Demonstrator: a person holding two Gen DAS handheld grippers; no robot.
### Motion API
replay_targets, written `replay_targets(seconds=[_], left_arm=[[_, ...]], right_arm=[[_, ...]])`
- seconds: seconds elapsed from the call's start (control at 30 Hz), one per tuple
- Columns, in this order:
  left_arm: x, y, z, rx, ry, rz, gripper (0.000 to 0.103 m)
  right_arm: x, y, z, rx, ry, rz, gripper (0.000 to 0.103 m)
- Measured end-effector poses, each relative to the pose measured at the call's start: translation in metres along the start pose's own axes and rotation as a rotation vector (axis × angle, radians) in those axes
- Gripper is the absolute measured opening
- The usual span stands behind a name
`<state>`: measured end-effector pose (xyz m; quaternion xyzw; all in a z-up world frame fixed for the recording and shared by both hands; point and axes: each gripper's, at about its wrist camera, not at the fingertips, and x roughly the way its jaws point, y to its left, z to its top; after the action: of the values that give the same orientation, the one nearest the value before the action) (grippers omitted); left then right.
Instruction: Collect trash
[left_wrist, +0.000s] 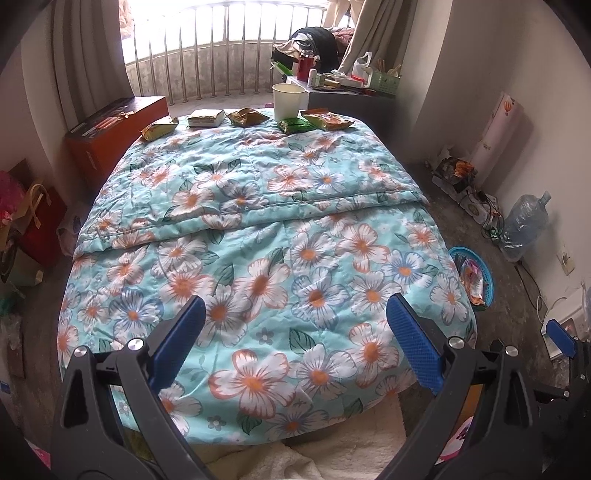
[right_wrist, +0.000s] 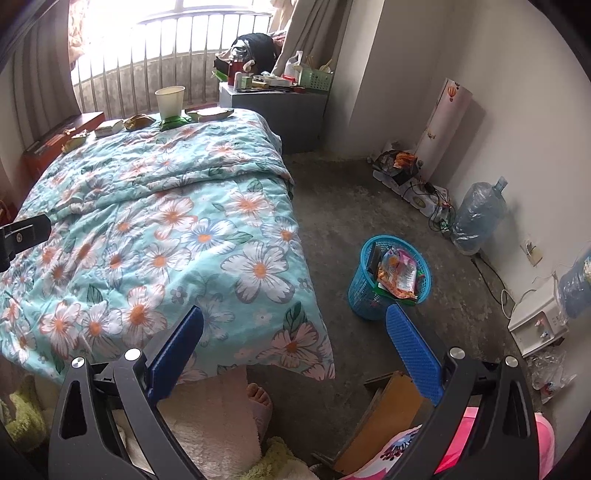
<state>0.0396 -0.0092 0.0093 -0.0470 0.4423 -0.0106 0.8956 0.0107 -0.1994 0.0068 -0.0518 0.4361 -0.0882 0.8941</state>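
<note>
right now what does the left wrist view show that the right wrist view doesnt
Only the left wrist view shows the red gift bag beside the bed, plus the left gripper, open.

Only the right wrist view shows a bare foot on the floor, the white appliance by the wall, and the right gripper, open.

Both show the floral quilt, the paper cup, wrappers at the far edge, and the blue basket already holding trash.

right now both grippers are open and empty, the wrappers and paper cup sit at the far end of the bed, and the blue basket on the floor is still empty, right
Not quite: the blue basket is not empty. The right wrist view shows snack wrappers already in it. The rest holds: the left gripper and right gripper are open with nothing between the fingers, and the paper cup and wrappers sit at the far end of the bed.
</note>
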Motion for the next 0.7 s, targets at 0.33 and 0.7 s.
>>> replay_targets(seconds=[0.33, 0.7], left_arm=[[-0.004, -0.008, 0.000, 0.026, -0.014, -0.012, 0.094], [-0.007, -0.015, -0.001, 0.046, -0.043, -0.005, 0.094]], right_arm=[[-0.002, -0.005, 0.000, 0.005, -0.002, -0.006, 0.096], [-0.003, -0.013, -0.001, 0.019, -0.007, -0.012, 0.096]])
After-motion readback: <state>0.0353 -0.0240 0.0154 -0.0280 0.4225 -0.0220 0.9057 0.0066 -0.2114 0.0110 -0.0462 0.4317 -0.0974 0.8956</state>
